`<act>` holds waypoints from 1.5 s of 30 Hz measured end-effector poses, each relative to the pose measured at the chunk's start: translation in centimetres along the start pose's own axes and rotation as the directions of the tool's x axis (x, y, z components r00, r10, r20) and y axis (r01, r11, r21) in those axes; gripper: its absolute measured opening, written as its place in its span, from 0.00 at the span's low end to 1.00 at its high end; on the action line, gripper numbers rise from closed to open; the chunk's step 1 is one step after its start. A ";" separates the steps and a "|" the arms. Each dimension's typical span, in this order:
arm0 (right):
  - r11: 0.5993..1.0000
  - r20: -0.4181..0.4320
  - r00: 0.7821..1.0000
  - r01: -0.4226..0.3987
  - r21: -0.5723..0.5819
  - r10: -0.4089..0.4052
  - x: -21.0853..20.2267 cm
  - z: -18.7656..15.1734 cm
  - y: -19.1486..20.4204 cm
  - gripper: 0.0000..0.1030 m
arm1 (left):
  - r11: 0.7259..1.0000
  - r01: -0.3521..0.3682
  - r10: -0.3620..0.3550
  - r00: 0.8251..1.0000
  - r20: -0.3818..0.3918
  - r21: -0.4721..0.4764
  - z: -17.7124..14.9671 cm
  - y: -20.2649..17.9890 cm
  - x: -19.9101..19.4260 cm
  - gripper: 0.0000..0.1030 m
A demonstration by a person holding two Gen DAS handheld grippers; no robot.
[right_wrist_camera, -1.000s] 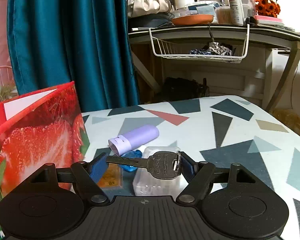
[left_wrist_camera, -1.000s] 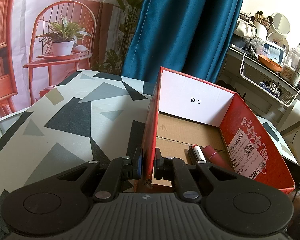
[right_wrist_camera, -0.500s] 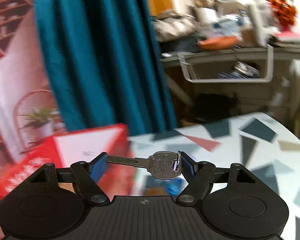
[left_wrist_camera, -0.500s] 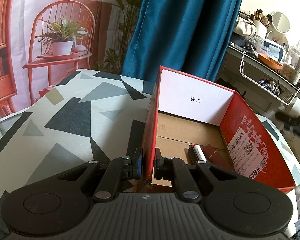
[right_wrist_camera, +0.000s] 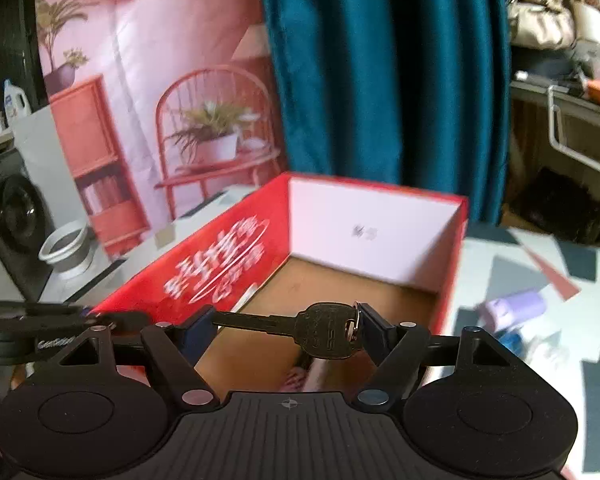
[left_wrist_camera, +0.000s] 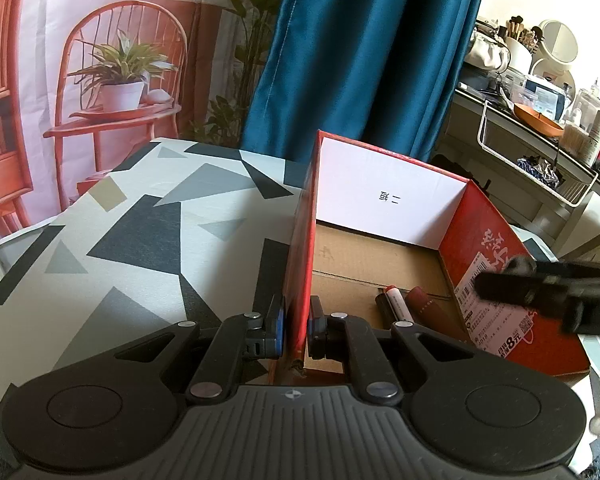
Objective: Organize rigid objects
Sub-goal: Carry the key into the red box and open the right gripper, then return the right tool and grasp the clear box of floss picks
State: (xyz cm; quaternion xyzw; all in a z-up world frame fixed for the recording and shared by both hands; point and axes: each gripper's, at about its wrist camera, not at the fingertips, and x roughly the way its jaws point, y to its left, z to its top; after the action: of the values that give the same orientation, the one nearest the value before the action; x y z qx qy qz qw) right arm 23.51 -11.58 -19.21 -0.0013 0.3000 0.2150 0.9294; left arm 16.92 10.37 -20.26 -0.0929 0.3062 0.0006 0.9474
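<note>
Around the work: a table under a smooth cloth printed with grey, black and tan triangles, a heavy teal curtain in folds behind, a printed backdrop of a red wire chair and a potted plant, a cluttered dressing table with a white wire basket off to one side. In the middle, a red box of glossy printed card, open-topped, with a white inner end wall and a plain brown corrugated floor. Near wall of it pinched between the pads of the left gripper, jaws nearly together with only the thin card between. On the box floor, a white-barrelled marker with a red tip beside a dark red tube, both lying flat near the corner. Across the far side wall, blurred and dark, the right gripper seen from the left camera. Between its fingers, held end to end and lying level, a dull metal key: blade tip against one blue pad, flat bow with a small ring against the other, jaws standing fairly wide around its length. Key above the open box. Beyond the box on the cloth, a lilac cylinder on its side, something blue just beside it, too blurred to name.
</note>
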 end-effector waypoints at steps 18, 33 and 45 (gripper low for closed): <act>0.999 -0.139 0.990 0.018 0.029 -0.013 2.2 -2.3 3.0 0.70 | 1.000 0.006 -0.006 1.000 0.002 -0.002 -0.1 0.0 0.0 0.12; 1.000 -0.119 0.993 0.013 0.021 -0.010 2.0 -2.0 3.0 0.73 | 1.000 0.007 -0.007 1.000 0.002 -0.003 -0.1 0.0 0.0 0.12; 0.992 0.117 0.985 0.121 0.036 -0.125 -1.9 -0.3 0.7 0.73 | 1.000 0.008 -0.007 1.000 0.004 -0.008 -0.1 -0.1 0.0 0.12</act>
State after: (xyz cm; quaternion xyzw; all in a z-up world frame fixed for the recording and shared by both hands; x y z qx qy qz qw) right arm 21.69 -11.78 -18.34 0.0064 0.2463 0.1526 0.9571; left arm 16.90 10.29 -20.35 -0.0978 0.3038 -0.0015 0.9477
